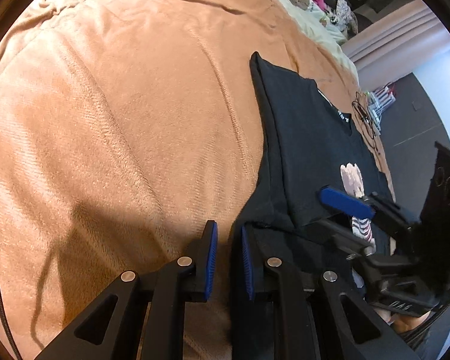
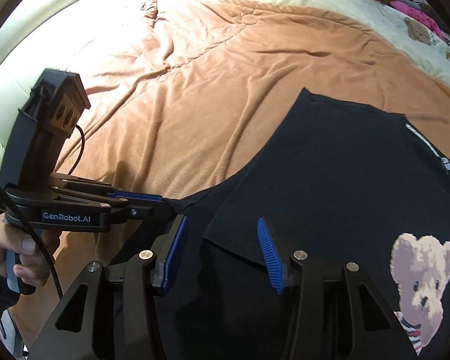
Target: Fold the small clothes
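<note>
Right gripper (image 2: 222,255) fingers parted over black bear-print T-shirt (image 2: 330,165); left gripper (image 2: 165,202) pinches its edge

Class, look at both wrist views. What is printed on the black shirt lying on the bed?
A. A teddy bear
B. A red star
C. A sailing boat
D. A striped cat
A: the black shirt on the orange blanket carries a teddy bear print, also seen in the left wrist view.
</note>
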### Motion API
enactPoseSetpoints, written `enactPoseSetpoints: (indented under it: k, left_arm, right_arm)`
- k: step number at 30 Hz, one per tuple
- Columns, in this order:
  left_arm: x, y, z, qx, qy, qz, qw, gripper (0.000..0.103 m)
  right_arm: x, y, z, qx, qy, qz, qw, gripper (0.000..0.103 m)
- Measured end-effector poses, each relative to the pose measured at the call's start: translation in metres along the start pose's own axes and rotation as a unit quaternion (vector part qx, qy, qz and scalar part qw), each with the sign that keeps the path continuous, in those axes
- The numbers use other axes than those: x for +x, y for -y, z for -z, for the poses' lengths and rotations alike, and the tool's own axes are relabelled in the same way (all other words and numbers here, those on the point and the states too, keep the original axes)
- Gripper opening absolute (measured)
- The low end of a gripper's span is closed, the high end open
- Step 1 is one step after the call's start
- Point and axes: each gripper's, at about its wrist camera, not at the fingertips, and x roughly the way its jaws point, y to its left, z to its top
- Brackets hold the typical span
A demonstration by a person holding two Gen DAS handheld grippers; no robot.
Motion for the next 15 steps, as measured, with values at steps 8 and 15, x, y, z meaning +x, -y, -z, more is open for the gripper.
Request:
enactPoseSetpoints:
  k: [8, 15]
  left_arm:
    - [-0.003, -0.004, 0.0, -0.007, 0.001, 0.008, 0.9999, 0.018]
    - [-0.003, 0.014, -0.001, 0.031, -0.001, -0.031, 0.999, 0.018]
  right_arm:
    - [0.018, 0.008, -0.004, 0.015, -0.016, 0.006, 1.0, 0.001]
    - [-0.021, 0.028, -0.005, 0.037, 0.029, 0.018, 0.999, 0.0]
